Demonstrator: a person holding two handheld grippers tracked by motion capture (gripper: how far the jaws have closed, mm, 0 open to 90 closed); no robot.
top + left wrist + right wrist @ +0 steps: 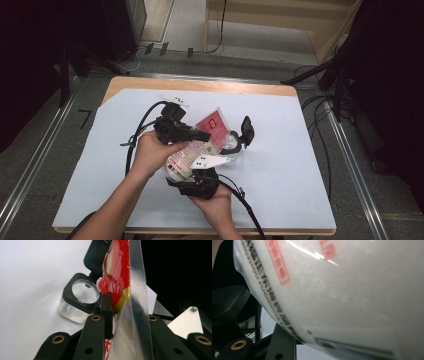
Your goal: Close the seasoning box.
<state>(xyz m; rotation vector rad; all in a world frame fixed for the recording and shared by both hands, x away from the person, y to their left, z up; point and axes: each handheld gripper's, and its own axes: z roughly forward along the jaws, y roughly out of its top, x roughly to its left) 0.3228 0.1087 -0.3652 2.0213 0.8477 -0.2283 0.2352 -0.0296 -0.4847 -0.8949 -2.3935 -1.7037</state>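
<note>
Between the left gripper's point(127, 322) jaws runs the clear sealed edge of a plastic bag point(117, 277) with red print, and the jaws are pinched on that strip. Lower down, the right gripper point(197, 184) has the bag's white, grain-filled belly point(352, 290) pressed close against its jaws; whether they clamp it or merely cradle it I cannot tell. Held this way between both hands, the bag point(192, 155) hangs tilted just above the blue-covered worktop point(280, 190), its top toward a clear jar with a black collar point(80, 300) whose hinged lid point(246, 131) stands open. Judging by this, the step in hand is bringing the bag's mouth to the jar for pouring. Next the bag's top must be lined up over the jar's opening, and then tipped gently so nothing spills.
</note>
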